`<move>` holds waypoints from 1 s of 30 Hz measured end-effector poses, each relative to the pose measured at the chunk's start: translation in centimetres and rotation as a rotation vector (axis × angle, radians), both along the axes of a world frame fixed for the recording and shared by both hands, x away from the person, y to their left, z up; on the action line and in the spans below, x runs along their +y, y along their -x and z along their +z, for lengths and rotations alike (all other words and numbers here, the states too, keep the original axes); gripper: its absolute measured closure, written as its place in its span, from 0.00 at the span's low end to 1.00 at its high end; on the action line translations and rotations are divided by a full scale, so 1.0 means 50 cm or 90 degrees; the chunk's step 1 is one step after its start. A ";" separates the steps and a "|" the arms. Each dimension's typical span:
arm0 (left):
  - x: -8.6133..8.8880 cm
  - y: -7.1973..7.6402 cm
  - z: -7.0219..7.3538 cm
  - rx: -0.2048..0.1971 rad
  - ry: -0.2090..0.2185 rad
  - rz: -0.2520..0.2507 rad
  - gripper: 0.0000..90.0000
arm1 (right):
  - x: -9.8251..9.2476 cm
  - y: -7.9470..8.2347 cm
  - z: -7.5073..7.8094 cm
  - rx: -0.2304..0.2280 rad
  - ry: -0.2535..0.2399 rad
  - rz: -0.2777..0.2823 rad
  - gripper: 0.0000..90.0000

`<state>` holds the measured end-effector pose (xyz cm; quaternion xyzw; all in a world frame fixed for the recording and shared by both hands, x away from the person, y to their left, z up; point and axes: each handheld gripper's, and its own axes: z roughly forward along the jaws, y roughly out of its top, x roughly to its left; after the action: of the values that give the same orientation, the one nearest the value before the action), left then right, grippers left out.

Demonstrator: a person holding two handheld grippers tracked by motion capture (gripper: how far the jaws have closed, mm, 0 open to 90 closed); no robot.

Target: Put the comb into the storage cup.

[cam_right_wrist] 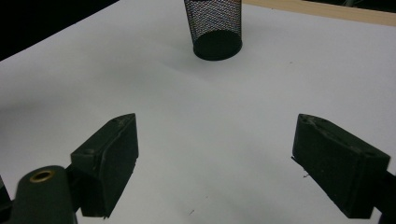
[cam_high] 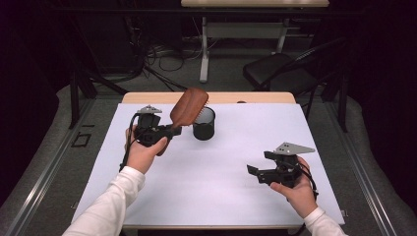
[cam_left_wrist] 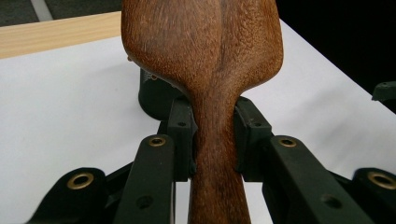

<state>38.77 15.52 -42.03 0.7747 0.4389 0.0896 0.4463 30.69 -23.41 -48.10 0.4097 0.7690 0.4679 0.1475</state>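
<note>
While wooden hairbrush [cam_high: 188,107] is being clamped at handle by left gripper [cam_high: 169,132] beside mesh cup [cam_high: 203,123], right gripper [cam_high: 255,172] is being held wide, empty.

Ahead of the right gripper [cam_right_wrist: 215,158] the white sheet [cam_high: 231,167] lies bare all the way to the mesh cup [cam_right_wrist: 215,28], which stands well beyond its spread jaws, so there is open passage between and on both sides. The left gripper [cam_high: 173,130] has less room: the wooden brush [cam_high: 188,107] clamped in its jaws leans over the cup's rim [cam_high: 204,112], and the cup sits just beyond its tips. Between the two grippers the surface is open, with bare sheet behind each claw toward the near edge.
</note>
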 end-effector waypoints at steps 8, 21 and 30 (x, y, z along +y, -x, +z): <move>-0.010 -0.005 0.002 0.004 0.001 -0.007 0.80 | 0.004 -0.038 0.016 0.023 0.001 -0.006 0.16; -0.014 -0.007 0.011 -0.001 0.008 -0.008 0.80 | 0.042 -0.087 0.041 0.038 0.031 0.007 0.12; -0.017 -0.009 0.012 -0.003 0.006 -0.008 0.80 | 0.064 -0.120 0.061 0.053 0.049 0.013 0.02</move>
<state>39.22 14.68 -41.44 0.7749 0.4336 0.0865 0.4517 36.67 -20.19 -45.03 0.4147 0.7963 0.4218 0.1266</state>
